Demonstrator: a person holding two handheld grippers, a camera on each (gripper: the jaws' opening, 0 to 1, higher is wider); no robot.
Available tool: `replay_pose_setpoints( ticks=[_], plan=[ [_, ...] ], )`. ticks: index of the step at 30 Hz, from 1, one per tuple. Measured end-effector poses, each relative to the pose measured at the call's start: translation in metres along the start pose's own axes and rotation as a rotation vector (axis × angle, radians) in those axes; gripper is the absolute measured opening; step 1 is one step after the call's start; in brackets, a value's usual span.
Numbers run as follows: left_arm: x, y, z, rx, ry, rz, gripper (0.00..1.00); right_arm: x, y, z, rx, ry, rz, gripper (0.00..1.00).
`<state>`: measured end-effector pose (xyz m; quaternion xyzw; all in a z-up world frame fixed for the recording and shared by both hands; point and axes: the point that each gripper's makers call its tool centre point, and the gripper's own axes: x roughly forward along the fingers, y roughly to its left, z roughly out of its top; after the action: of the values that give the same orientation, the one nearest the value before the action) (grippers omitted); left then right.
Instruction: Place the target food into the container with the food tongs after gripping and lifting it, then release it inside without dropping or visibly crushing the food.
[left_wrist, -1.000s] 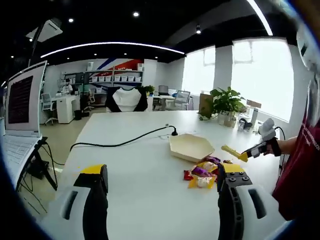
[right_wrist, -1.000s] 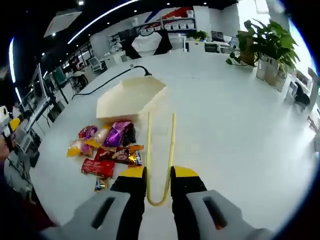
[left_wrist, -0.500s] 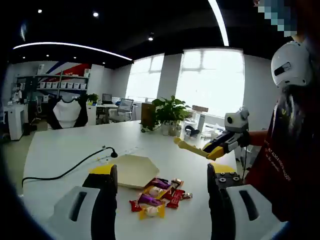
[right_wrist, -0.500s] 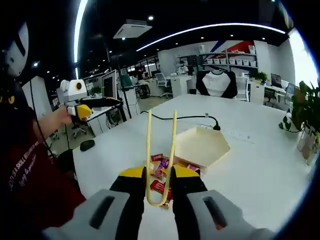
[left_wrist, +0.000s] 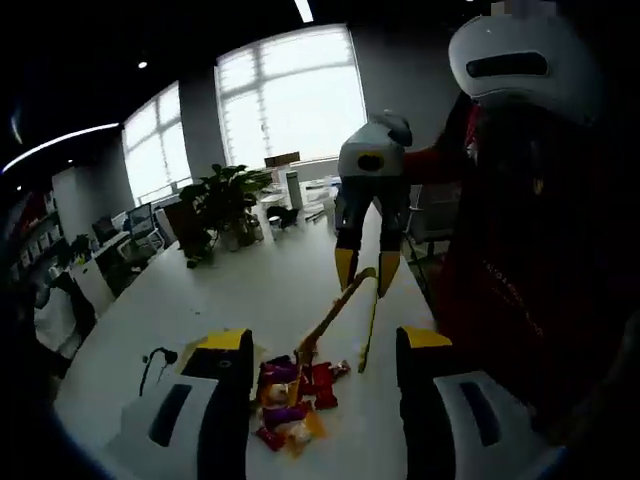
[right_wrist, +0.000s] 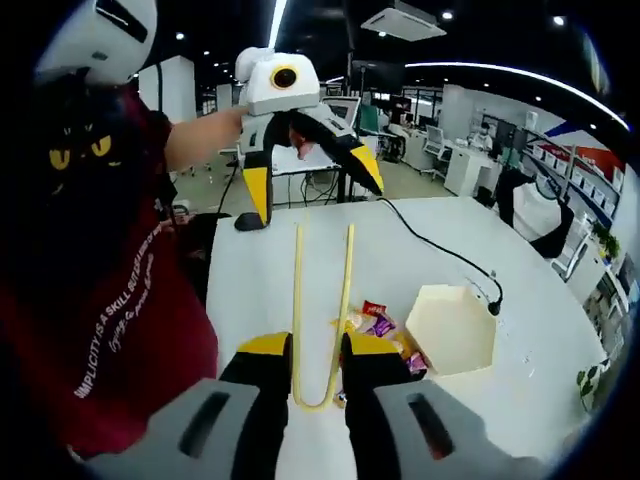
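White surface (right_wrist: 420, 250) carries wrapped snacks (right_wrist: 372, 322) beside a cream hexagonal tray (right_wrist: 452, 330); right gripper (right_wrist: 318, 355) clamps slim yellow tongs (right_wrist: 322, 300), left gripper (left_wrist: 318, 350) fingers wide.

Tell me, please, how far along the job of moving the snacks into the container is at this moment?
Done: the right gripper is shut on the yellow tongs, which hold nothing. In hand: in the left gripper view the tong tips reach down to the pile of wrapped snacks on the white table. The left gripper is open. Left: gripping a snack, lifting it and releasing it in the cream container, which looks empty.
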<state>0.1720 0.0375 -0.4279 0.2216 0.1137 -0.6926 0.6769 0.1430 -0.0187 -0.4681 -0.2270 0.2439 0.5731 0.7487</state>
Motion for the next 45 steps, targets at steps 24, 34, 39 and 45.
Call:
replay_pose_setpoints(
  ticks=[24,34,39,45],
  plan=[
    [0.004,0.002,-0.003,-0.012,0.002,0.016,0.17,-0.014,-0.031,0.034,-0.228,-0.062,-0.005,0.16],
    [-0.050,0.027,0.023,-0.158,-0.292,0.242,0.08,-0.039,-0.059,0.071,0.294,-0.595,-0.030,0.49],
    [-0.075,0.039,0.038,-0.241,-0.474,0.305,0.09,-0.052,-0.070,0.090,0.584,-1.020,0.030,0.33],
    [-0.076,0.036,0.069,-0.309,-0.733,0.242,0.10,-0.046,-0.056,0.129,0.616,-1.209,0.149,0.37]
  ],
)
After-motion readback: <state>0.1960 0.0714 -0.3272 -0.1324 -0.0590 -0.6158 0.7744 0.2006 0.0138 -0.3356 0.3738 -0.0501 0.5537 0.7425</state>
